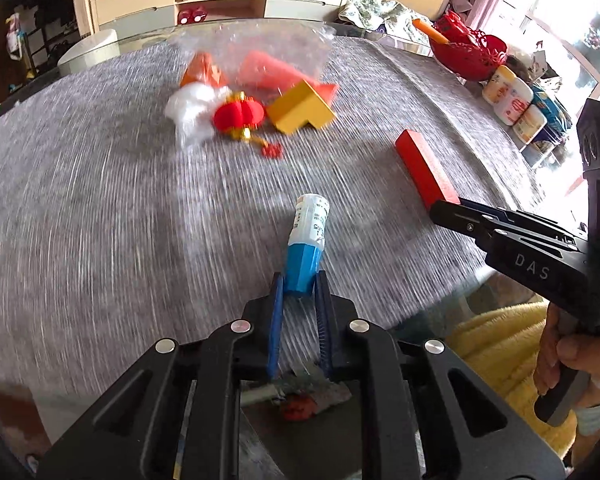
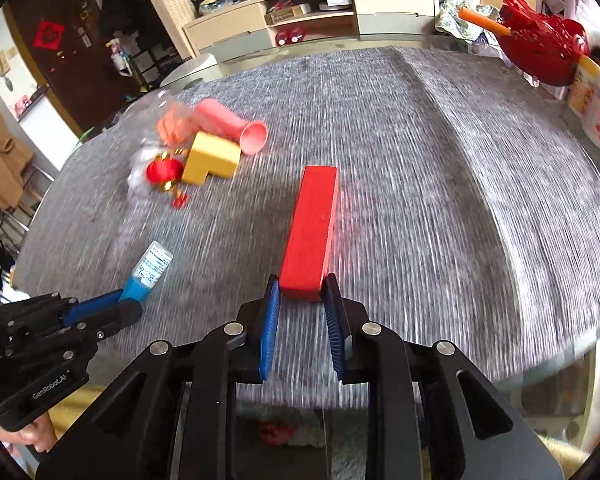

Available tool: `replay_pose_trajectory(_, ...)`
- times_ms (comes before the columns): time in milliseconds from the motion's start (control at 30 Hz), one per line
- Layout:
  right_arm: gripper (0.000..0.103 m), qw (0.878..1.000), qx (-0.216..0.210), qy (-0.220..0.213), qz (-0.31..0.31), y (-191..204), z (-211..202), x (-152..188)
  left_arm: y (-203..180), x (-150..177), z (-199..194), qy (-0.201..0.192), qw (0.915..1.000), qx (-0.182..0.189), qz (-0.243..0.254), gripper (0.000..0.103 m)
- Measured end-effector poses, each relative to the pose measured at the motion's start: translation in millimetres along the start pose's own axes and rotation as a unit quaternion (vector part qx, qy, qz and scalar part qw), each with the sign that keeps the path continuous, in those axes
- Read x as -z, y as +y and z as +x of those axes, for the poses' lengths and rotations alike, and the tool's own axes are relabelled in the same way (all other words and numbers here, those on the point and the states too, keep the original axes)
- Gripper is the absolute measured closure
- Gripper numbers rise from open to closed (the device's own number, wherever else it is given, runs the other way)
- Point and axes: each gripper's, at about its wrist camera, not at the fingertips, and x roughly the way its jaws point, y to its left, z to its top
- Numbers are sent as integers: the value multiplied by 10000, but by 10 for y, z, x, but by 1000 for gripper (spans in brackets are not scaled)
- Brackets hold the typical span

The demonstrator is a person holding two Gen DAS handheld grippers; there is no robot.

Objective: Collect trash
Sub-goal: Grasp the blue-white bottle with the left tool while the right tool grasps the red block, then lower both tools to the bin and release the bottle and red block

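Nearest you, your left gripper (image 1: 300, 284) is clamped on the blue cap end of a small tube (image 1: 306, 240), its white printed body sticking out ahead over the grey felt-like table cover (image 1: 100, 208). Your right gripper (image 2: 302, 294) is closed on the near end of a long red block (image 2: 312, 232), whose far end points away across the table; from the left wrist view you see that block (image 1: 424, 168) lying off to the right, well apart from the tube. Both pairs of jaws pinch their loads between blue ribbed pads (image 2: 270, 320). Further out sits a cluster: a yellow L-shaped block (image 1: 300, 112) touching a small red lantern ornament (image 1: 238, 116) with gold trim, crumpled white plastic (image 1: 190, 110) just beside it, and a clear plastic bag (image 1: 256, 56) holding orange and pink pieces; the right wrist view shows a pink cup (image 2: 240, 130) lying on its side there. Nothing lies between the grippers and that cluster, only bare cover. Along the table's right edge stand a red openwork basket (image 1: 470, 54) and white containers (image 1: 508, 100). The near edge drops off just below your grippers, with yellow fabric (image 1: 496, 344) under it; a low cabinet (image 2: 312, 16) stands beyond the far edge. Motion blur smears the cover's texture.
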Motion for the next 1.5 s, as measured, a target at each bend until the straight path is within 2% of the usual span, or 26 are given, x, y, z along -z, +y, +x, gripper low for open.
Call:
replay_pose_trajectory(567,80,9979,-279,35,-592,268,-538,835,-377,873,-520,-182,9998,-10,-61,90)
replay_pose_trajectory(900,81,9958,-579,168,-686,378,-664,1258,-475,1319,-555,-88,9999,23,-87,90)
replay_pose_trajectory(1100,82,9948,-596,506,-651,372,-462,1463,-482,1470,-397,155,9998,72,-118,90)
replay_pose_trajectory(1500,81,9922,-472,1078,-420,247,0,1614,-317,1712,171,1069,9931,142,-471,90)
